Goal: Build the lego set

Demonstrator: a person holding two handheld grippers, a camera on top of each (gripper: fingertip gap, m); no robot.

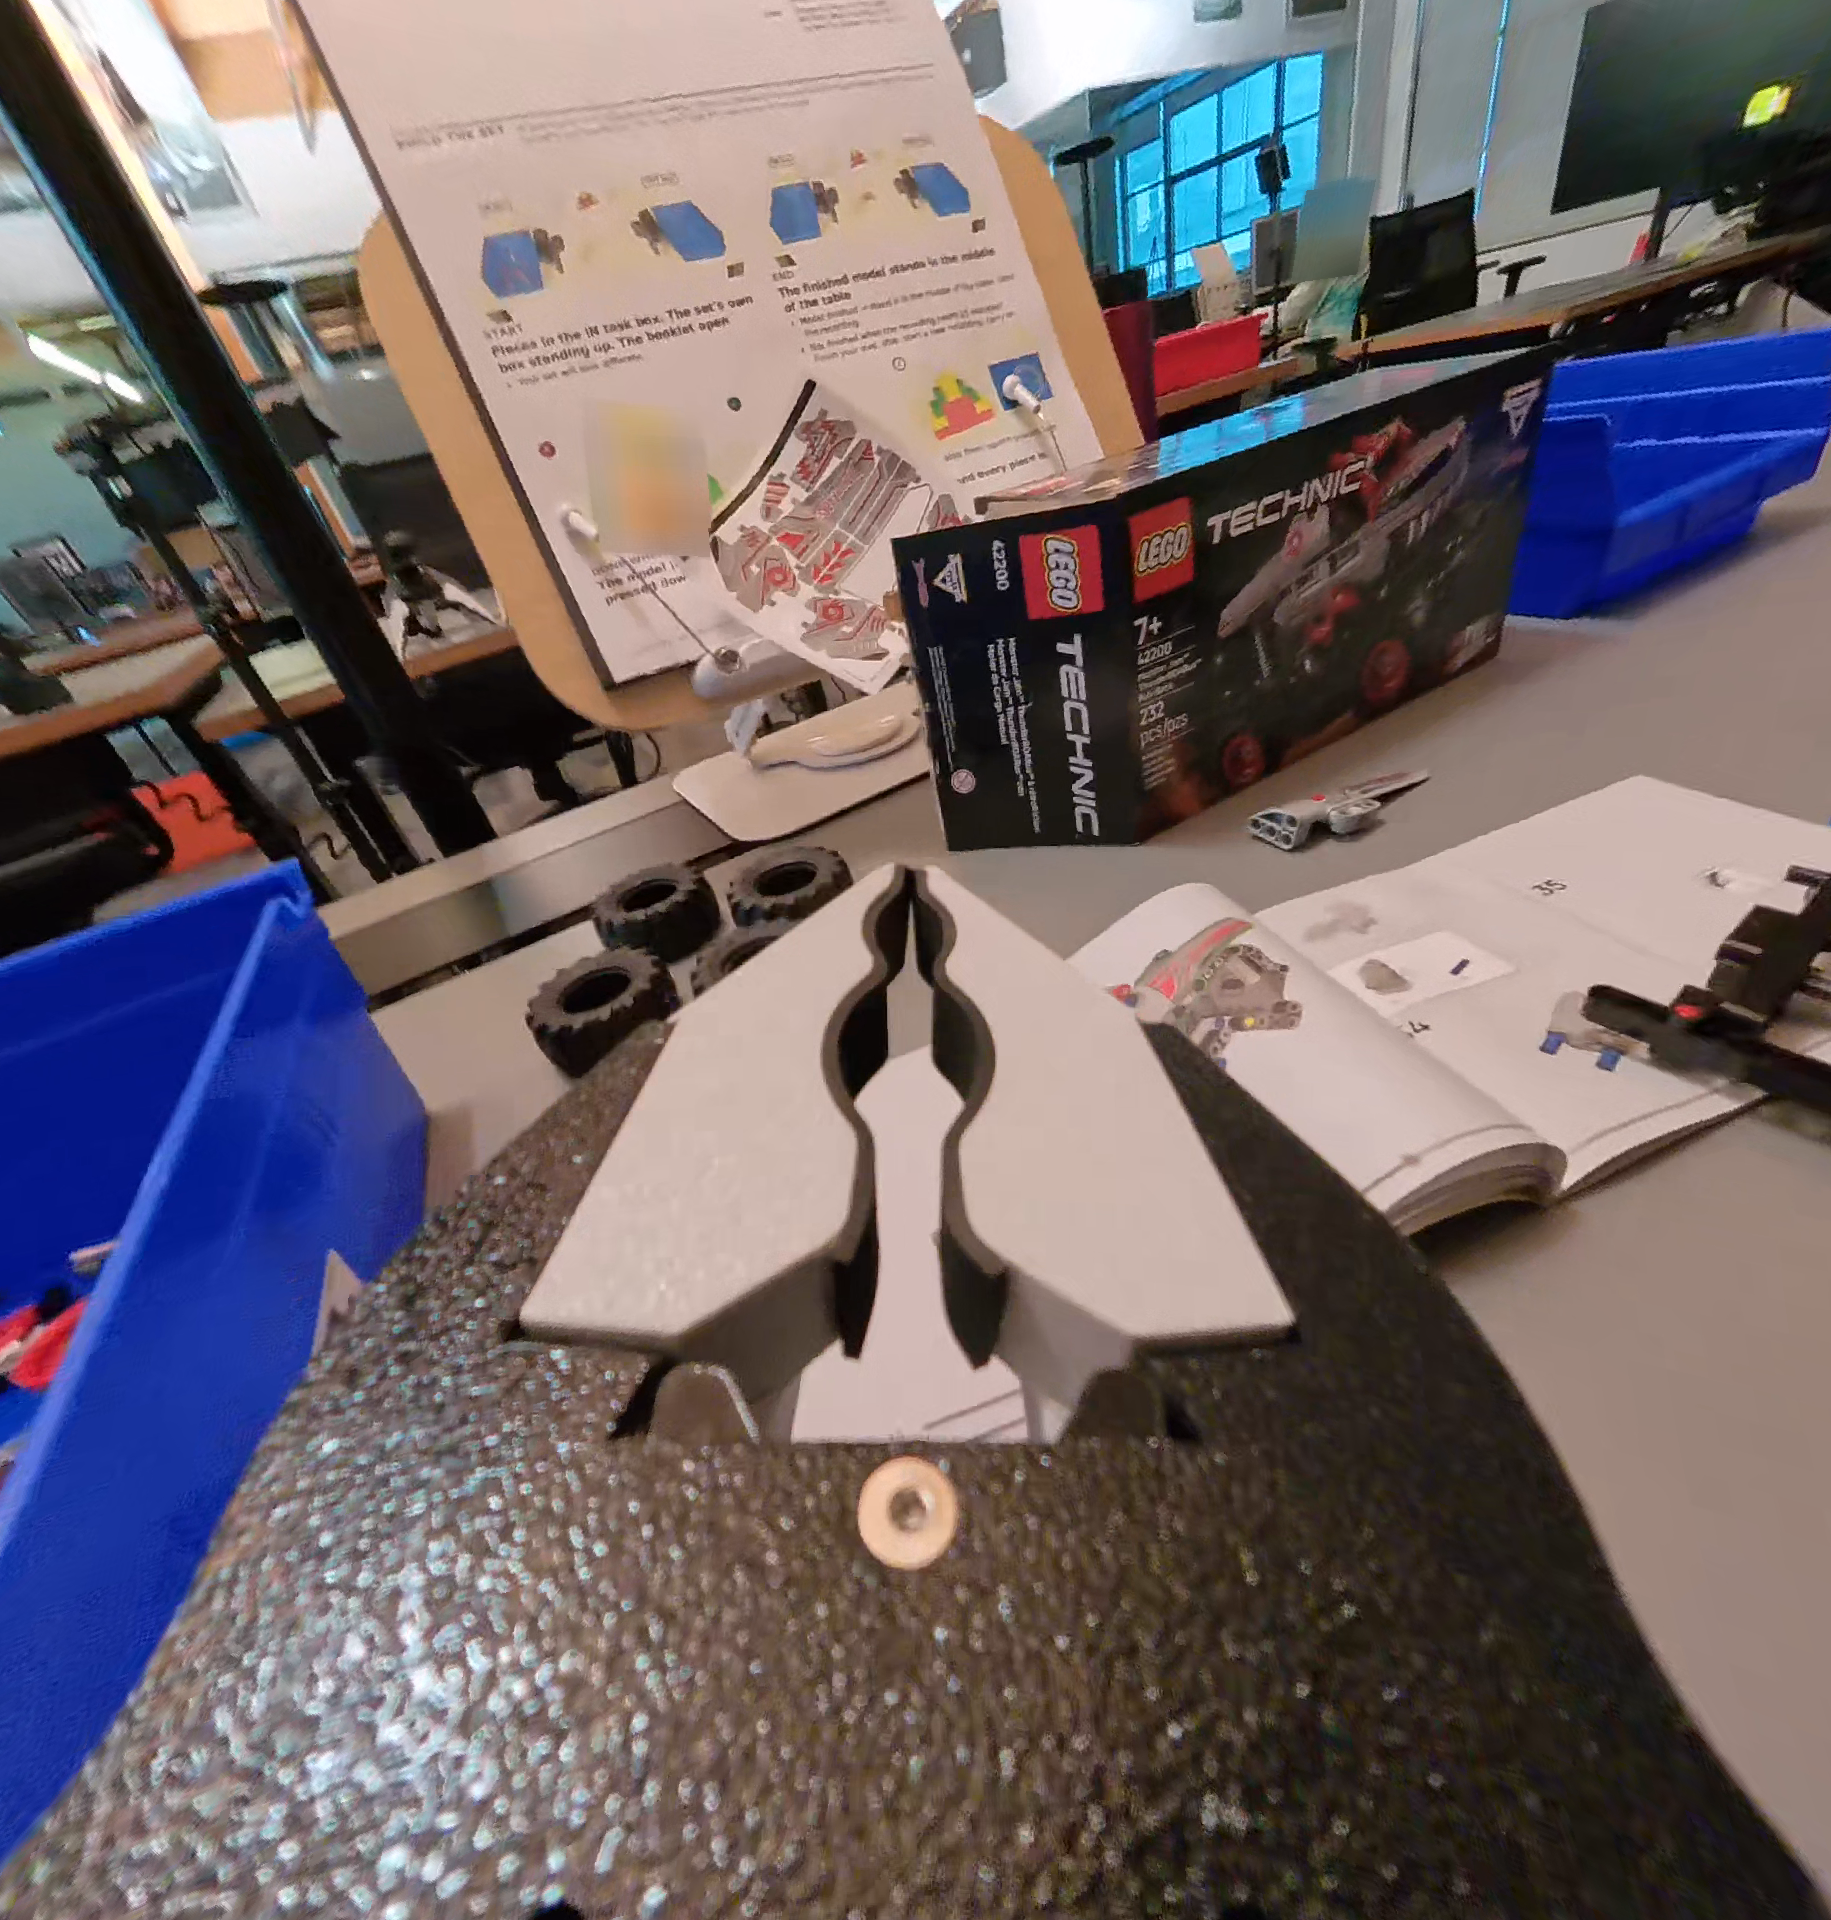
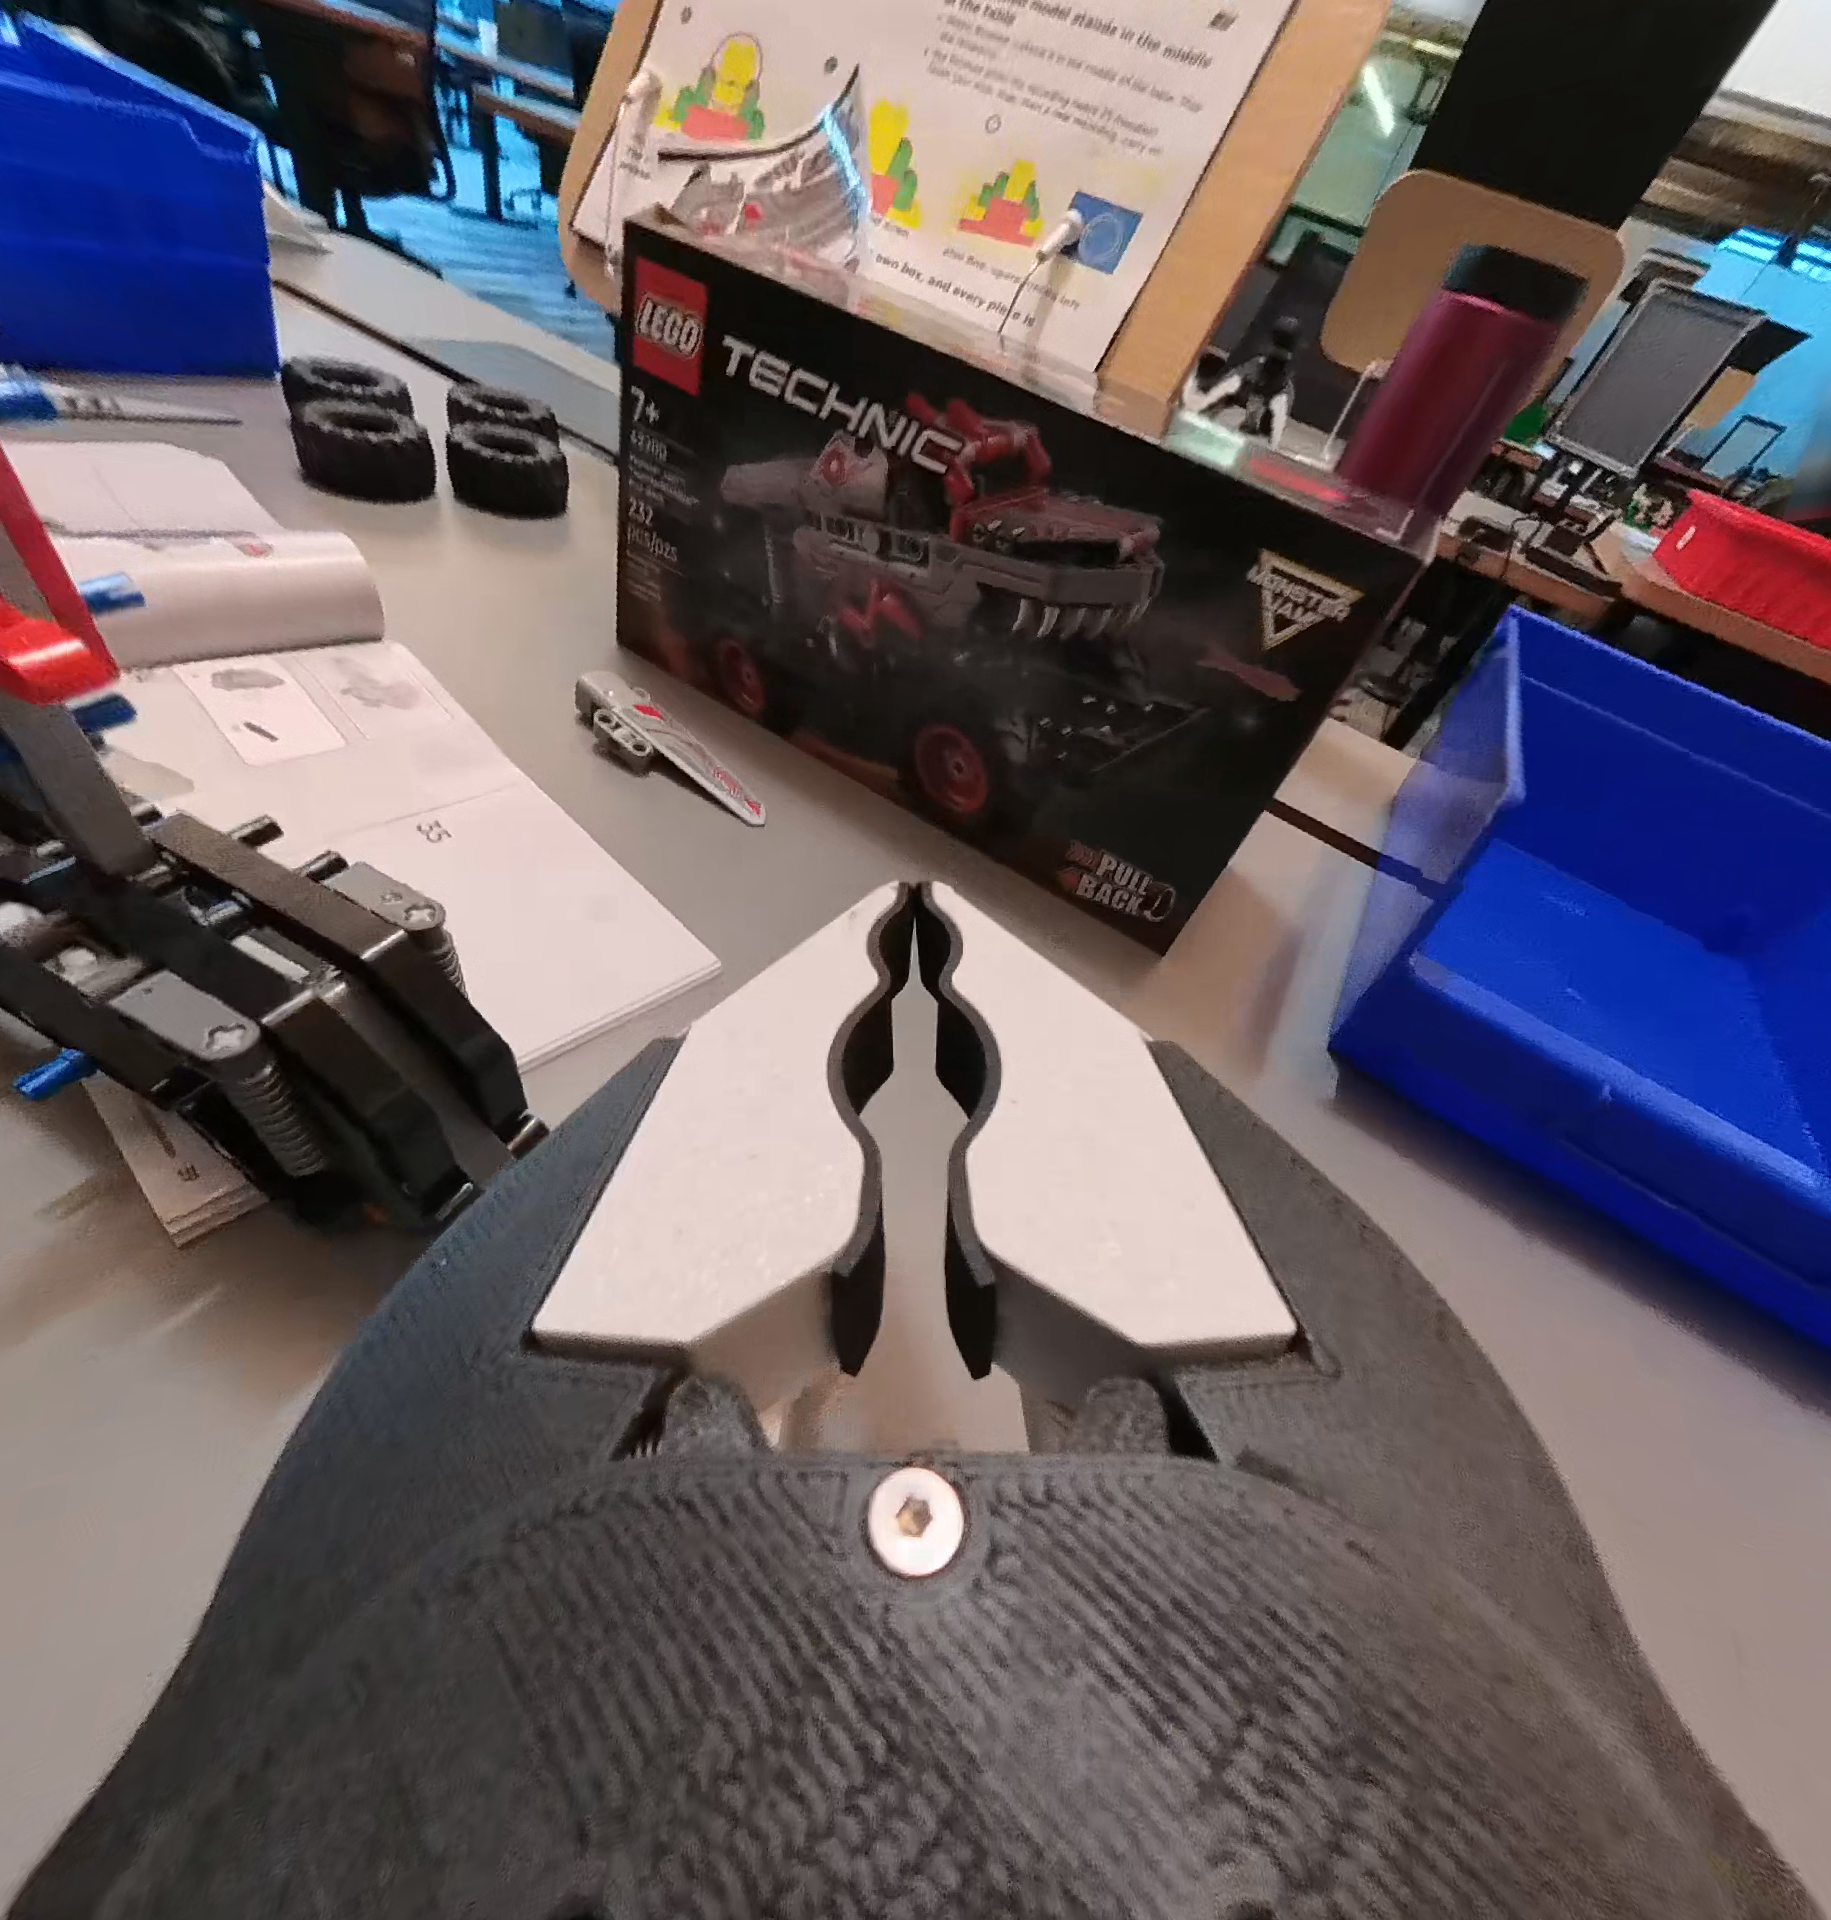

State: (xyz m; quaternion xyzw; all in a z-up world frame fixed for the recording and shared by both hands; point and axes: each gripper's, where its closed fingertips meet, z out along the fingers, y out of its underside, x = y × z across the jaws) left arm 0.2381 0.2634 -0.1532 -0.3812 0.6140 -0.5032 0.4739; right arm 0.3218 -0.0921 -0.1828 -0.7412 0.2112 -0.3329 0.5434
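My left gripper [image 1: 911, 883] is shut and empty, above the table near several black tyres [image 1: 651, 914]. My right gripper [image 2: 913, 896] is shut and empty, in front of the dark set box [image 2: 994, 623]. The partly built black, grey and red model [image 2: 215, 997] lies on the open instruction booklet [image 2: 454, 810], left of the right gripper; its end shows in the left wrist view [image 1: 1742, 997]. A small grey and red piece [image 2: 672, 743] lies on the table before the box, also seen in the left wrist view [image 1: 1326, 810]. The tyres show in the right wrist view [image 2: 423, 436].
A blue bin [image 1: 163, 1195] with red pieces stands at the left. Another blue bin [image 2: 1638, 997] stands at the right, also in the left wrist view [image 1: 1669, 478]. A sheet of instructions on a stand [image 1: 703, 312] is behind the box [image 1: 1202, 623]. A maroon flask [image 2: 1451, 384] stands behind. One gripper's finger ends stand about 35 centimeters off the other's.
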